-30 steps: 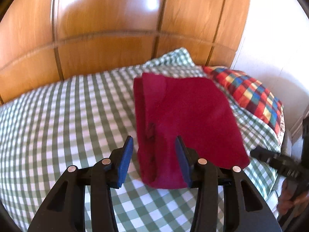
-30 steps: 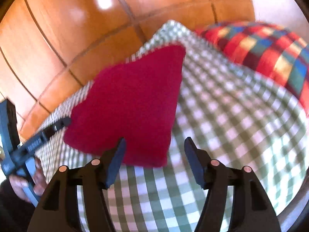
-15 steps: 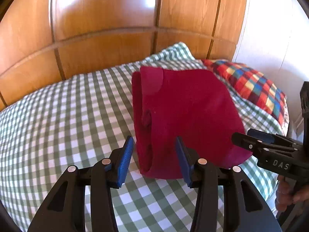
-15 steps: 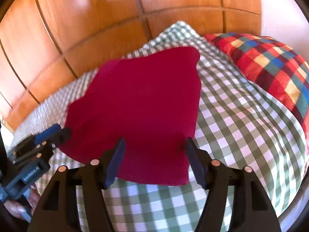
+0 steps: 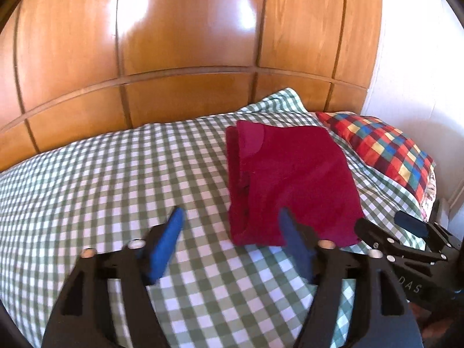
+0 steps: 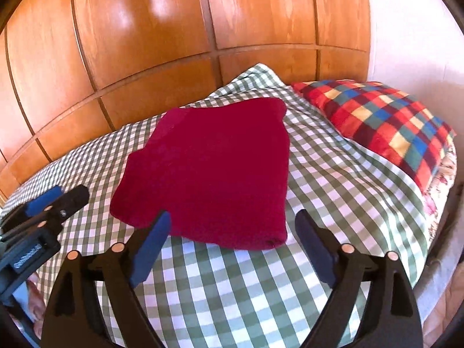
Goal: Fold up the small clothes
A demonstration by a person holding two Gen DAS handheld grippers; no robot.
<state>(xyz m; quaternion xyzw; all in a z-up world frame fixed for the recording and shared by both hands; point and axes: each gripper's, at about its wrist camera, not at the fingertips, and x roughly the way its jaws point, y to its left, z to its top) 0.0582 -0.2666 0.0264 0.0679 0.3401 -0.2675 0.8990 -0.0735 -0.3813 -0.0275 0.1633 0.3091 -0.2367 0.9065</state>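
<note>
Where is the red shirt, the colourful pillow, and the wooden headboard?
red shirt (image 6: 214, 171): right wrist view, middle of the folded cloth.
colourful pillow (image 6: 380, 121): right wrist view, its checked top.
wooden headboard (image 5: 185, 46): left wrist view, an upper panel.

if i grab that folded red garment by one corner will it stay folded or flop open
The red garment would likely flop open: it is soft cloth in loose layers, visible along its left edge. It looks light. On the checked sheet it would probably drag and bunch rather than slide.
</note>
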